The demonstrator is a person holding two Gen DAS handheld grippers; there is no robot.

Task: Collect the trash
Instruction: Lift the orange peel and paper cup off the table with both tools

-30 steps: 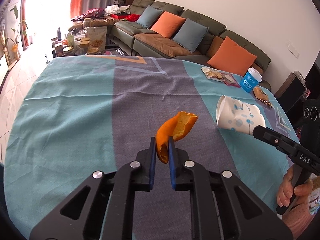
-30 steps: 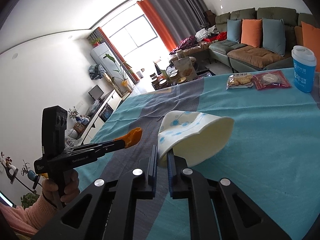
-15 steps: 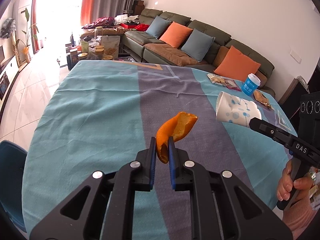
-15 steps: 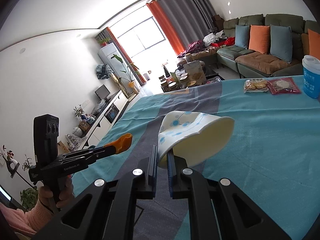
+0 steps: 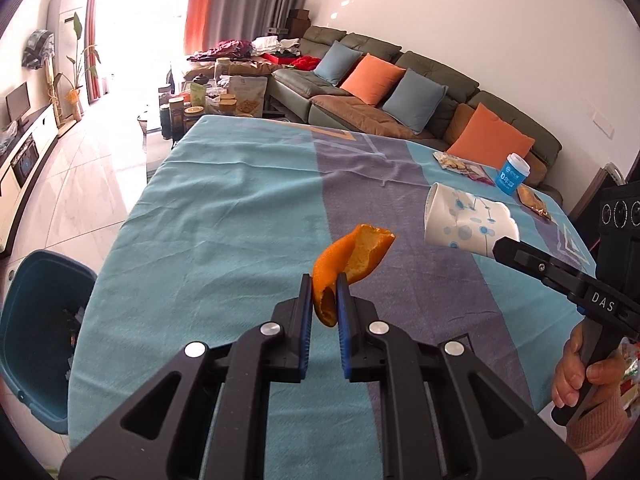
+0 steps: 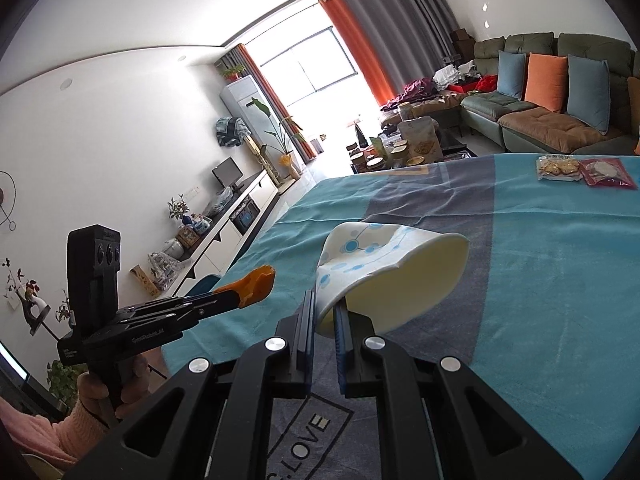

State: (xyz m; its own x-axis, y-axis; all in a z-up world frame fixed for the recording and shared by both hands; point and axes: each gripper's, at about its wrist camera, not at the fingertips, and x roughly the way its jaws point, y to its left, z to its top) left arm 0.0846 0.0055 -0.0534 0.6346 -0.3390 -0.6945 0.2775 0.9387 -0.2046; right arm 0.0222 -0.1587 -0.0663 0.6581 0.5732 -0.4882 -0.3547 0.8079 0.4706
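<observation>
My left gripper (image 5: 323, 300) is shut on an orange peel (image 5: 349, 258) and holds it in the air over the table's near left part. It also shows in the right wrist view (image 6: 256, 285). My right gripper (image 6: 323, 318) is shut on a crushed white paper cup with blue dots (image 6: 384, 268), lifted above the cloth; the cup also shows in the left wrist view (image 5: 466, 222). A dark blue trash bin (image 5: 40, 332) stands on the floor left of the table, with some trash inside.
The table carries a teal and grey cloth (image 5: 224, 216). Snack packets (image 6: 584, 168) and a blue cup with a white lid (image 5: 512, 172) lie at the far right. A sofa with cushions (image 5: 400, 88) stands beyond.
Both grippers have moved left and back along the table, keeping their loads. The trash bin has come into the left wrist view at the left edge.
</observation>
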